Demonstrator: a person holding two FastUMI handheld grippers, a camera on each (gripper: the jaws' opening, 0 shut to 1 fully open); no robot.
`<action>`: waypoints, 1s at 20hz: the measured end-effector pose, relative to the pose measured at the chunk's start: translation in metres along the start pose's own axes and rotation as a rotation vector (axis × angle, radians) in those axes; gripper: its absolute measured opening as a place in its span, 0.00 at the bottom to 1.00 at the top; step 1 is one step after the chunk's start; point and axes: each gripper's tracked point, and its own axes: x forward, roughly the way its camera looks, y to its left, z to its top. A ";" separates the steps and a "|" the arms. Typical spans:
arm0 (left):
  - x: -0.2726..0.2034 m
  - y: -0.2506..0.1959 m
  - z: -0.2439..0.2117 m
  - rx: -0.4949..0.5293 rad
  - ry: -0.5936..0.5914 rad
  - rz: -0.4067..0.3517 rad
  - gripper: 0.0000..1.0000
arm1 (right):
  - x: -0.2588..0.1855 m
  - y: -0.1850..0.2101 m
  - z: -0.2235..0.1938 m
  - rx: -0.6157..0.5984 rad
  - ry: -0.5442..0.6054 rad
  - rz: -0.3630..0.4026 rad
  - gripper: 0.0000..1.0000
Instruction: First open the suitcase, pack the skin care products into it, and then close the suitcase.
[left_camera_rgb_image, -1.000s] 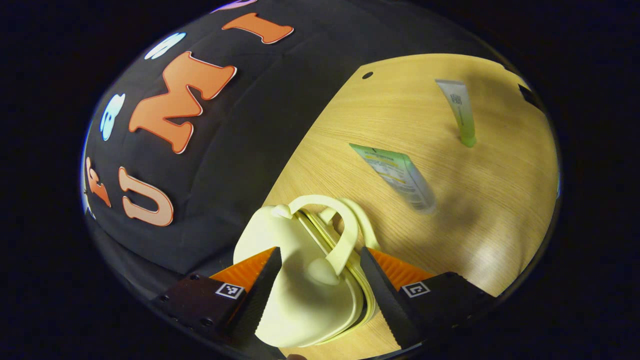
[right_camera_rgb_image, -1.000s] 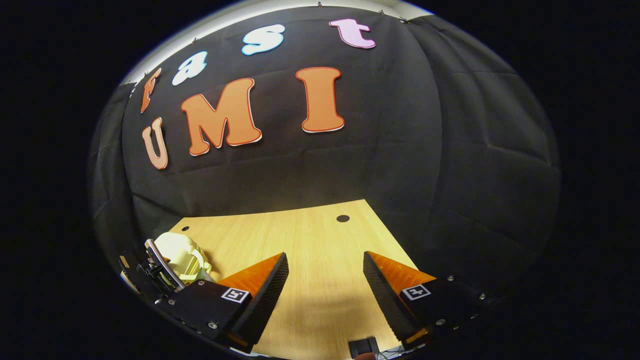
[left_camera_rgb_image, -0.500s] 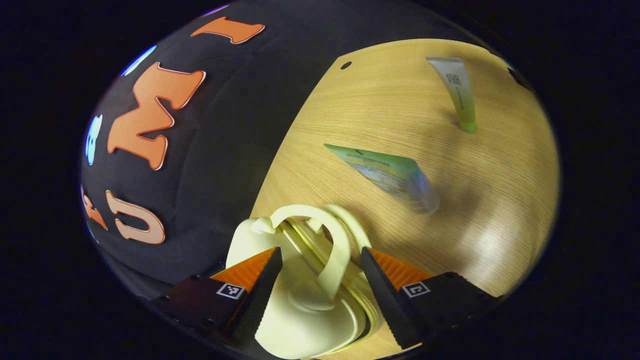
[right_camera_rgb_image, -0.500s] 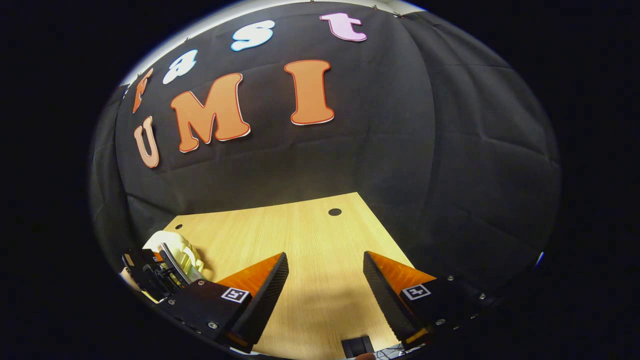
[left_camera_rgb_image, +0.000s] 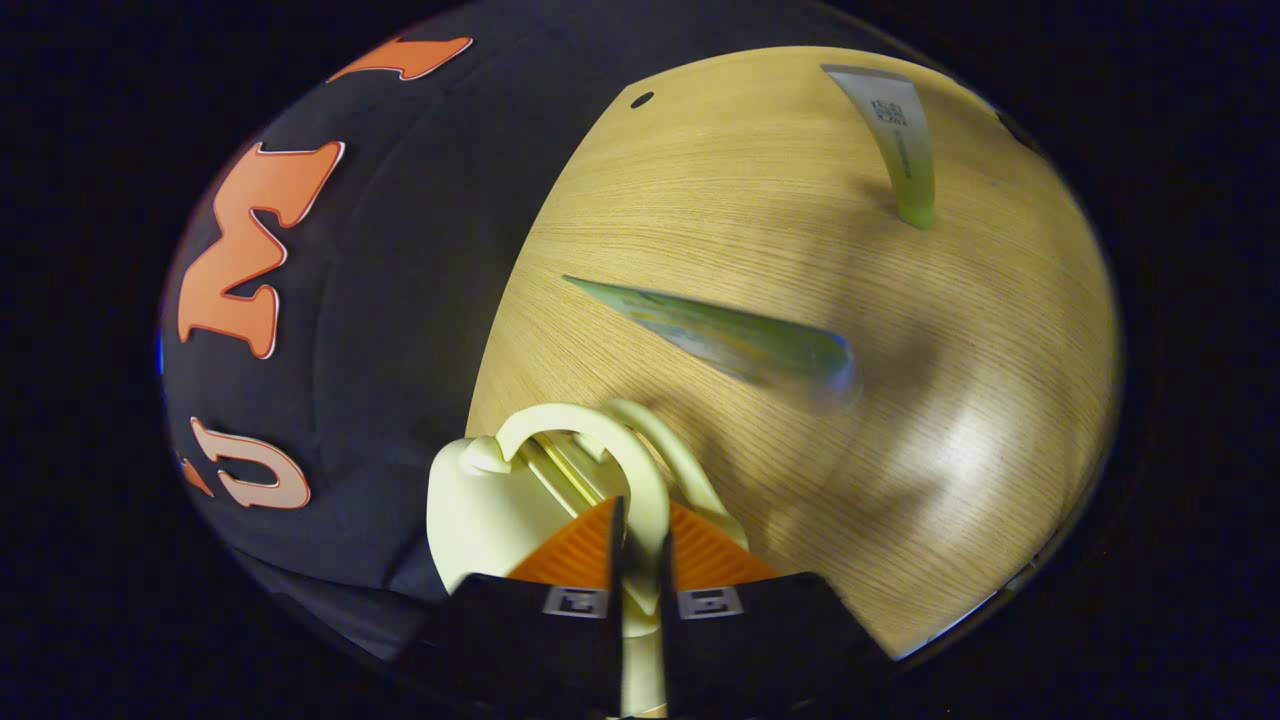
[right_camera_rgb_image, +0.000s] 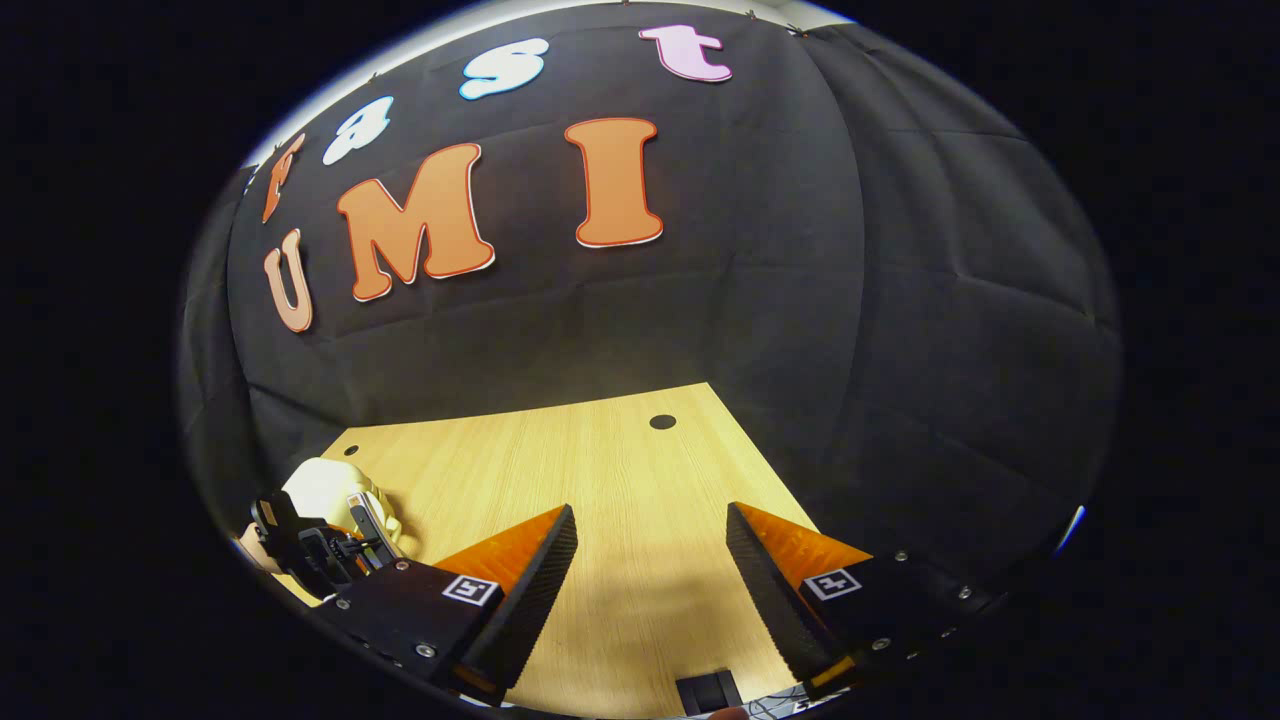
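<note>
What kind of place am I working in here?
Likely a staged recording booth, not a home: black cloth wall behind a bare wooden table with only a small suitcase and two skincare tubes.

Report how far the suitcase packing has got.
Done: nothing is packed; the suitcase looks closed. In hand: the left tool is shut on the suitcase's handle; the right tool hangs open above the table. Left: opening, packing both tubes lying on the table, closing.

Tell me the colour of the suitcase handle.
Pale cream-yellow handle, like the suitcase; clearest in the left gripper view.
</note>
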 end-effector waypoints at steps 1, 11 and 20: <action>-0.003 0.002 0.004 -0.013 -0.014 0.006 0.08 | 0.000 0.002 0.001 0.001 -0.005 0.005 0.95; -0.034 0.046 -0.002 -0.584 -0.200 -0.088 0.08 | 0.000 0.080 0.029 -0.038 -0.065 0.090 0.95; -0.044 0.118 -0.079 -0.938 -0.371 -0.139 0.07 | -0.003 0.224 0.048 0.044 -0.108 0.172 0.95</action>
